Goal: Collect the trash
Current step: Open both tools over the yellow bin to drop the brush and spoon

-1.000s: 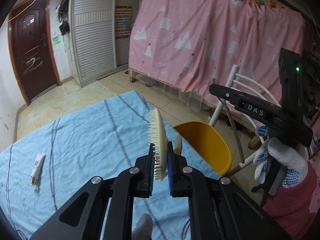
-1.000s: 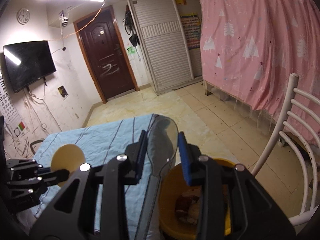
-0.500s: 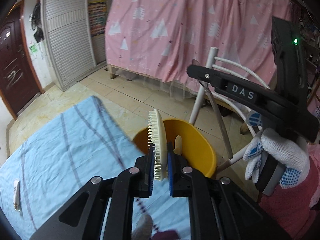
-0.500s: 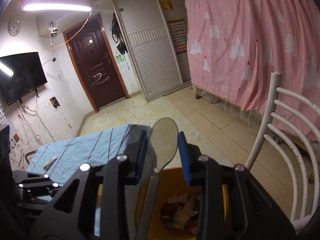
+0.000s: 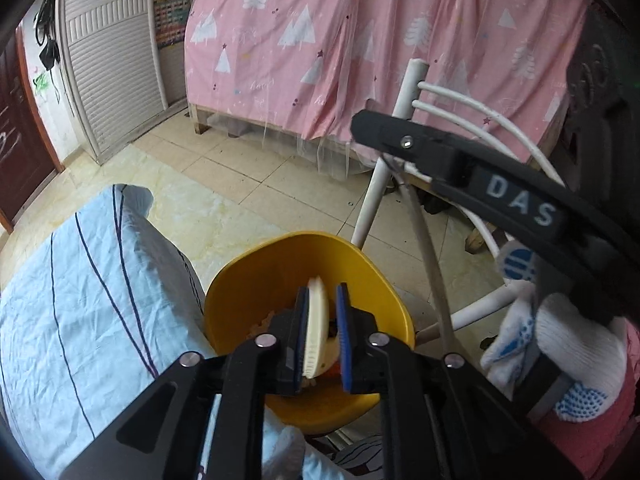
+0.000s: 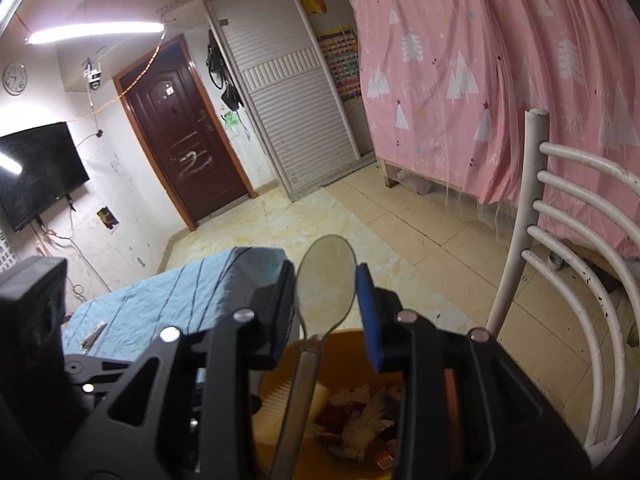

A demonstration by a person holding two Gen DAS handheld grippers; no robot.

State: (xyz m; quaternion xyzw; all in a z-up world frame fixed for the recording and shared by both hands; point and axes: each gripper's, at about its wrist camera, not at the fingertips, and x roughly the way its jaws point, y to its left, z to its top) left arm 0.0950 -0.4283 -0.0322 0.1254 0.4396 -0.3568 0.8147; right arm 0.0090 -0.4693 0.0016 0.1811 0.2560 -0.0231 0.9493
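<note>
Yellow bin below: your left gripper opening, freeing cream brush to drop; right gripper clamping clear plastic spoon, waiting.

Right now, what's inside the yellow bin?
In the bin: crumpled paper, reddish scraps and a cream brush dropping from the opening left tool. Tools and a spoon cover the rest; bottom unseen.

The right gripper pinches a clear plastic spoon above the yellow bin, which holds what looks like crumpled trash.
</note>
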